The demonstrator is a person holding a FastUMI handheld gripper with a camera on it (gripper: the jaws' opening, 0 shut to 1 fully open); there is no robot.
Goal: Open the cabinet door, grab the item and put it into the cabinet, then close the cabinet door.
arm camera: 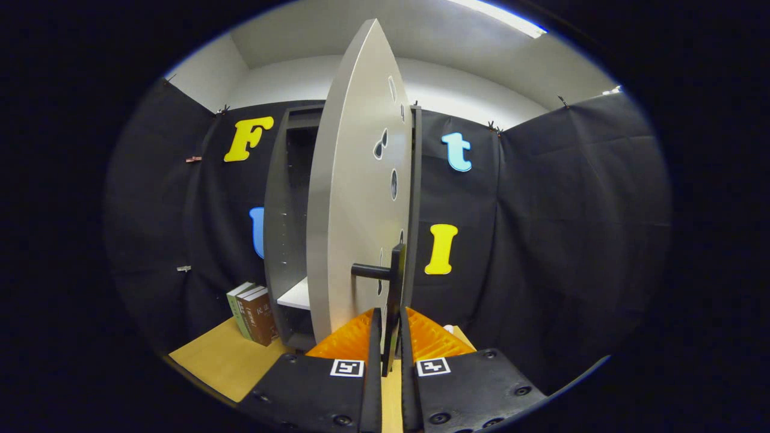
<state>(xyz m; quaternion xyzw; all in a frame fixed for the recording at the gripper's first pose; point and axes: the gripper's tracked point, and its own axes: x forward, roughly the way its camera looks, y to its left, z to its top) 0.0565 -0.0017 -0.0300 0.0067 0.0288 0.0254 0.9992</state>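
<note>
The gripper (390, 337) pinches the upright black handle (394, 288) of the grey cabinet door (352, 198), which stands ajar edge-on at frame centre. Books (252, 313) stand upright lower left, beside the cabinet (283, 228).

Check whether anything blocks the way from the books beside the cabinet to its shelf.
The tall grey cabinet's pale door is swung open, edge-on, and the gripper has its jaws closed on the door's black bar handle. The books stand left of the cabinet on the wooden table; nothing visible blocks the white shelf.
</note>
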